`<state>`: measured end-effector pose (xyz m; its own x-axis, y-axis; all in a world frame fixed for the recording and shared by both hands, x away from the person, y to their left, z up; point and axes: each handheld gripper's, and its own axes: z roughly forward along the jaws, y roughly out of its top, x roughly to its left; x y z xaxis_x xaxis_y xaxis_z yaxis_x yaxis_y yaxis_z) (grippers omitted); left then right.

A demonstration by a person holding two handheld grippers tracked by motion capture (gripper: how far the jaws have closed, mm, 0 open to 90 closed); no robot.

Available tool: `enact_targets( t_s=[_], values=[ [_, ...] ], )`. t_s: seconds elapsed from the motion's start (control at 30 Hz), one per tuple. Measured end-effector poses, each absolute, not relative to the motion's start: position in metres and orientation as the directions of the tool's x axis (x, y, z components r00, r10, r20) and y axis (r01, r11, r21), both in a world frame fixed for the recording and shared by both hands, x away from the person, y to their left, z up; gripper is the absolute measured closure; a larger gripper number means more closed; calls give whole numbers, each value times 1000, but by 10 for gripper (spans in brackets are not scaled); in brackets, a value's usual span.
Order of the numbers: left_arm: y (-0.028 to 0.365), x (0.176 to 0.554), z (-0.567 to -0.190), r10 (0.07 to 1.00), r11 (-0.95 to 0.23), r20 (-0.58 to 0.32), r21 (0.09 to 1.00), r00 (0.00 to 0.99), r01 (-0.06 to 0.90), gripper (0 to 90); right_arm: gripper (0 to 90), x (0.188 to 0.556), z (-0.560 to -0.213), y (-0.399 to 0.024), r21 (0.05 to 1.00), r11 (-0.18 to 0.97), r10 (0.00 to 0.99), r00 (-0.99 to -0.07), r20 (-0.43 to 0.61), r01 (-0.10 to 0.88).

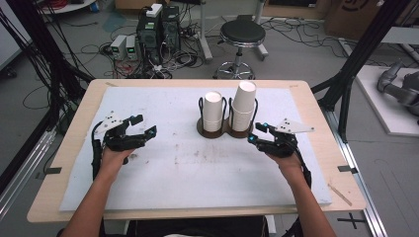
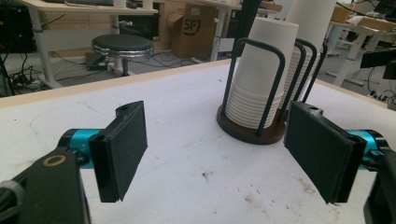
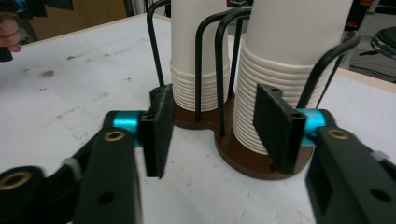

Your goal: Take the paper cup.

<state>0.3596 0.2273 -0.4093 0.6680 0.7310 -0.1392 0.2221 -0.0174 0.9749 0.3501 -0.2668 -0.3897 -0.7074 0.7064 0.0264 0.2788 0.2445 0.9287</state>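
while two stacks of paper cups (image 1: 229, 111) stand mouth-down, long axes upright, in a dark wire holder (image 1: 215, 132) at mid-table, the left gripper (image 1: 140, 127) rests well to its left, released; the right gripper (image 1: 258, 133) sits just beside it.

left gripper view: jaws wide, empty; the far stack (image 2: 306, 44) is partly hidden.

right gripper view: cup tops cut off; jaws half-open, gripping nothing, near the holder's base.

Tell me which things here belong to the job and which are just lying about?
In the job: right gripper, left gripper, taller cup stack, shorter cup stack, brown cup holder.
Lying about: black stool, computer boxes, floor cables.
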Motion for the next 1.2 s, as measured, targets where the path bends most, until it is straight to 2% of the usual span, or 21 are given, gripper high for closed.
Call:
enact_targets(
  t_s=[0.17, 0.27, 0.37, 0.57, 0.87, 1.2],
  values=[
    [227, 359, -411, 734, -31, -134, 973, 666, 229, 214, 728, 354, -390, -253, 926, 275, 710, -704, -14, 258],
    [226, 359, -411, 733, -32, -133, 973, 667, 229, 214, 812, 356, -390, -244, 925, 298, 705, -708, -48, 235],
    [226, 359, -411, 734, -36, -130, 973, 667, 229, 214, 896, 357, -389, -236, 921, 299, 703, -710, -37, 248],
    [225, 359, -411, 734, -39, -129, 972, 666, 231, 214, 900, 361, -389, -227, 925, 295, 711, -702, -46, 238],
    [223, 359, -411, 731, -40, -127, 973, 670, 228, 222, 900, 372, -392, -195, 919, 322, 670, -741, -52, 227],
    [224, 360, -412, 730, -44, -128, 972, 672, 233, 222, 900, 392, -416, -165, 893, 325, 688, -726, 3, 311]
  ],
)
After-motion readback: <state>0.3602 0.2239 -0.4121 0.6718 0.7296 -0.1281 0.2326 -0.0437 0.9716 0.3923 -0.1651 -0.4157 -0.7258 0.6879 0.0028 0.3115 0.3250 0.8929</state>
